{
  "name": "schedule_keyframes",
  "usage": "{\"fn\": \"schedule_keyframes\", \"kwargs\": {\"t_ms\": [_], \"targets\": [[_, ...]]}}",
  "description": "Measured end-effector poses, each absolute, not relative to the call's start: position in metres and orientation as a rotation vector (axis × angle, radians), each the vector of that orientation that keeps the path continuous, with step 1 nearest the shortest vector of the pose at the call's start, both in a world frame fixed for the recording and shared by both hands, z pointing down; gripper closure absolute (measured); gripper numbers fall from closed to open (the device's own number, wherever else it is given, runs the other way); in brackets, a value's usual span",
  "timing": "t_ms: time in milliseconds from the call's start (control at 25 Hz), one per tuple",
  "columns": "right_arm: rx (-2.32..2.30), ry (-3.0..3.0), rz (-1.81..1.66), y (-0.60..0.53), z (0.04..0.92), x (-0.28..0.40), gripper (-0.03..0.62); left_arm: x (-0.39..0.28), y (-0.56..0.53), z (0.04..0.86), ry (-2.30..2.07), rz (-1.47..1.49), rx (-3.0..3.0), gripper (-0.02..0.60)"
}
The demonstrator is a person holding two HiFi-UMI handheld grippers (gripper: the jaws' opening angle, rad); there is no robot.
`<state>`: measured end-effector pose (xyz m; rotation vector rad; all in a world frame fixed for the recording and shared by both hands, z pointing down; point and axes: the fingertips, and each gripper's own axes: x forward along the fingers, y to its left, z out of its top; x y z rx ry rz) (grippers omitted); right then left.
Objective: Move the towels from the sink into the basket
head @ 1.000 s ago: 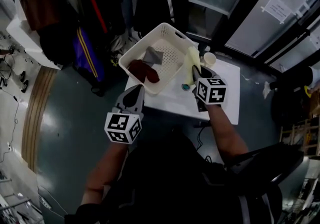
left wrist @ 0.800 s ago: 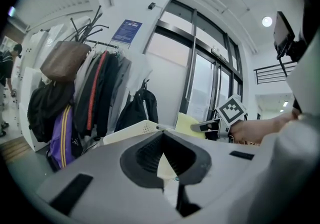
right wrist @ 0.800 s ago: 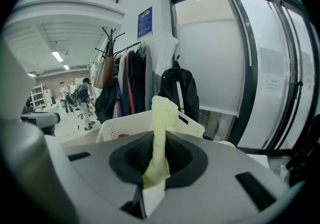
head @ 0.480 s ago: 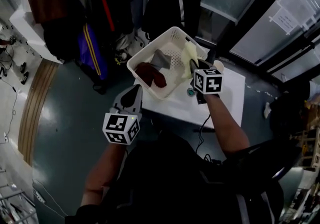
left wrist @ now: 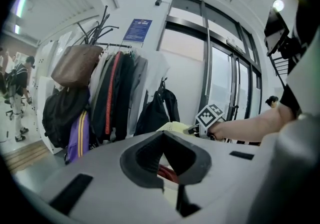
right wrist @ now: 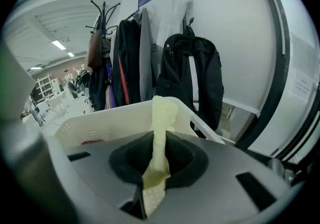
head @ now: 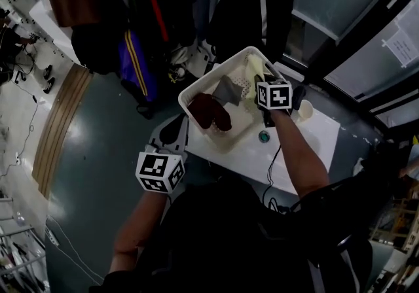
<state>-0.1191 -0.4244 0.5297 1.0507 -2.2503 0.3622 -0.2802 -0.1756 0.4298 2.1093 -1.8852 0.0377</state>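
Observation:
A white perforated basket (head: 196, 89) stands on a white table (head: 314, 148). A dark red towel (head: 211, 110) and a grey towel (head: 229, 90) lie inside it. My right gripper (head: 260, 82) is over the basket's far right corner, shut on a pale yellow towel (head: 252, 70). In the right gripper view that yellow towel (right wrist: 162, 118) runs from between the jaws of my right gripper (right wrist: 150, 190) up across the basket's rim (right wrist: 110, 120). My left gripper (head: 174, 128) hovers off the table's near left edge, shut and empty. The left gripper view shows my left gripper (left wrist: 177, 190) pointing toward the basket.
A paper cup (head: 305, 110) and a small teal round thing (head: 264, 136) sit on the table right of the basket. Behind the basket hang a black backpack (head: 252, 10), jackets and a brown bag (head: 69, 4). Grey floor lies to the left.
My right gripper has carried the yellow towel from beside the basket's right rim to over the basket. The left gripper has drifted a little toward the table.

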Motion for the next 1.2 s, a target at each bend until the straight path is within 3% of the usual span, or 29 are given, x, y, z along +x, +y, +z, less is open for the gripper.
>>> {"fn": "schedule_keyframes", "kwargs": {"t_ms": [840, 920, 1040, 1200], "targets": [[0.9, -2.0, 0.491, -0.471, 0.658, -0.158, 0.53, -0.306, -0.207, 0.466, -1.925, 0.097, 1.93, 0.577], [0.915, -2.0, 0.491, -0.472, 0.657, -0.157, 0.511, -0.306, -0.205, 0.466, -1.924, 0.095, 1.932, 0.578], [0.935, -2.009, 0.502, -0.47, 0.647, -0.156, 0.402, -0.305, -0.202, 0.462, -1.922, 0.09, 1.951, 0.578], [0.971, -2.059, 0.524, -0.462, 0.62, -0.162, 0.399, -0.307, -0.193, 0.452, -1.925, 0.09, 1.988, 0.577]]}}
